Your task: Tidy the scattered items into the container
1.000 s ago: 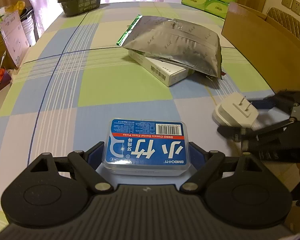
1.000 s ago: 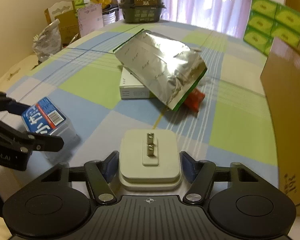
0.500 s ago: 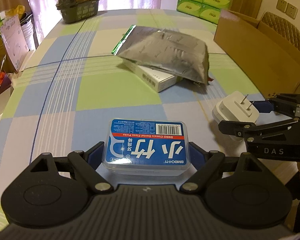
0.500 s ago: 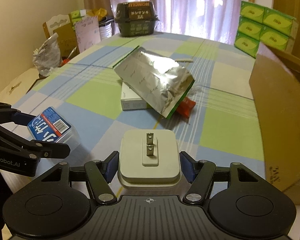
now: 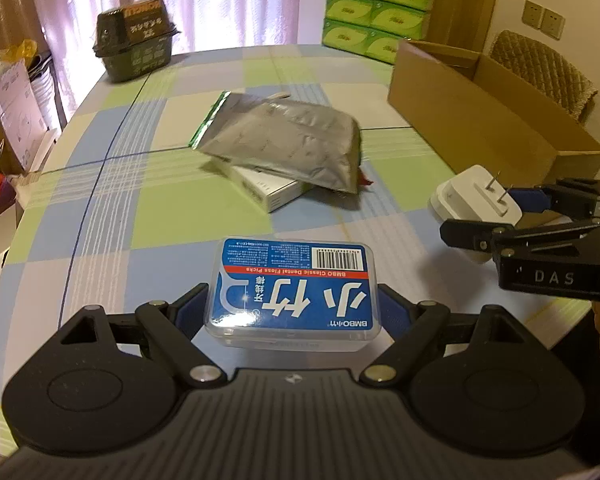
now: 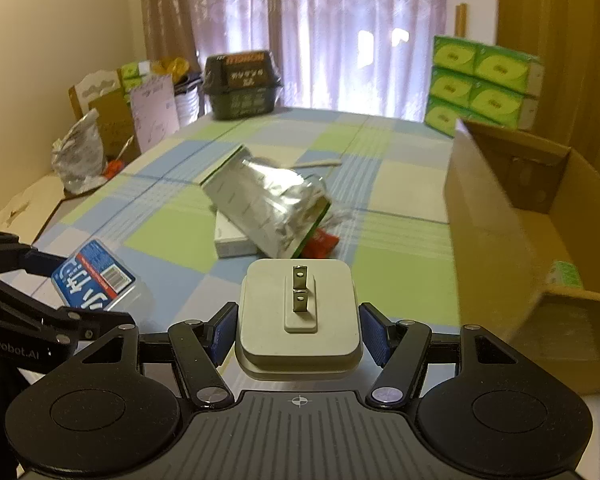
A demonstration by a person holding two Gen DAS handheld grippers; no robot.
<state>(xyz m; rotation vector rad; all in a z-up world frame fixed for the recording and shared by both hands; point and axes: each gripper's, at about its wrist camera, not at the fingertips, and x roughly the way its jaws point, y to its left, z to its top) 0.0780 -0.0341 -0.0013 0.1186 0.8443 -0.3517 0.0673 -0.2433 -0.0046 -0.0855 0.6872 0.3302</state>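
Between you and the open cardboard box (image 6: 512, 216) on the right, bare tablecloth (image 6: 396, 264) is passable; the foil pouch (image 6: 268, 208) on its white carton (image 6: 230, 238) blocks mid-table.

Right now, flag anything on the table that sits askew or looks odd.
The silver foil pouch lies crooked, propped on the white box with its far end raised. A red packet is pinned under its edge. Nothing looks spilled or damaged.

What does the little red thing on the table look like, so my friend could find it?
Start at the checked tablecloth and find the silver foil bag lying on a white box in the middle. The small red packet peeks out from under the bag's edge, on the side toward the cardboard box; it is the pile's only red thing.
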